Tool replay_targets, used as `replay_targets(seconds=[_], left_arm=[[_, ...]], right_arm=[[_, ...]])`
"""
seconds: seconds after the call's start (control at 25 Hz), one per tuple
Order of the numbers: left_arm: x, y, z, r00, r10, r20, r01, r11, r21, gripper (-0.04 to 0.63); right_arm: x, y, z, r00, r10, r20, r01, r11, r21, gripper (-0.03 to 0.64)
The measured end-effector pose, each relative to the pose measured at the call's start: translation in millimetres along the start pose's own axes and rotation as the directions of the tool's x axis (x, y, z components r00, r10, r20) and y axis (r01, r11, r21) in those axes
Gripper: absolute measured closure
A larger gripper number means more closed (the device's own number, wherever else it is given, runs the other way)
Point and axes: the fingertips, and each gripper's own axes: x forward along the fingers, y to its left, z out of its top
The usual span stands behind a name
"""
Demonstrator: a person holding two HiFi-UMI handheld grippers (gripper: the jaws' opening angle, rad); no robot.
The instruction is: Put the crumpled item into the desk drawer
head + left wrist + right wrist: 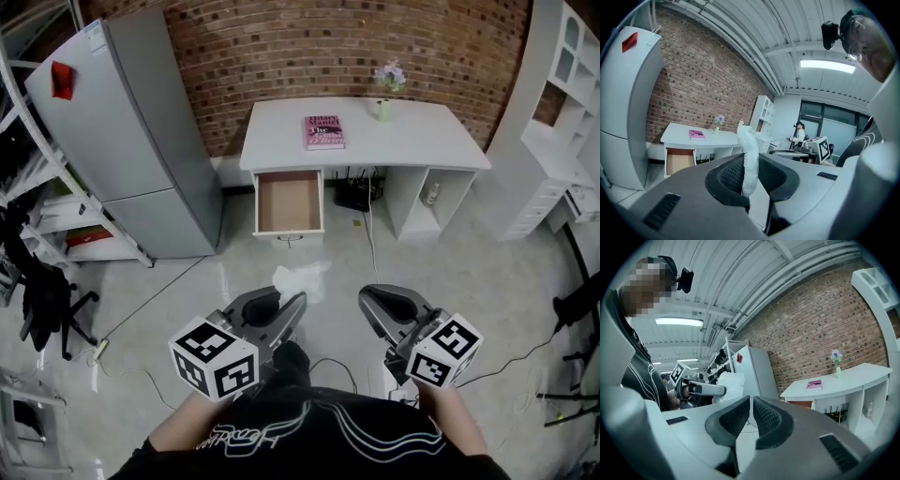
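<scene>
Pinching the crumpled item in my left tool, I am holding it off the floor for carrying to the open drawer under the counter's left edge (right tool closed, empty).

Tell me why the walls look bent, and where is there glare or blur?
Head view: the wide lens bows the brick wall and refrigerator; the glossy floor shows soft glare. Left gripper view: the ceiling light burns out white. Right gripper view: corners go black.

Crumpled item lower end hidden inside left hand-held gripper.
</scene>
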Motion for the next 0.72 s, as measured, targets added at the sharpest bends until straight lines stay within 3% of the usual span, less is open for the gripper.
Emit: replay_targets(seconds=[0.4, 0.72], left_arm=[[60, 136, 9, 0.997, 0.011, -0.074, -0.019, 0.995, -0.102, 0.520], [139, 288, 26, 0.984, -0.005, -0.178, -0.016, 0.993, -0.117, 0.520]], right_arm=[[114, -87, -8, 0.998, -0.016, -0.066, 0.022, 0.995, 0.095, 0.566], [231, -185, -16, 0.991, -0.050, -0.128, 0.072, 0.982, 0.177, 0.566]])
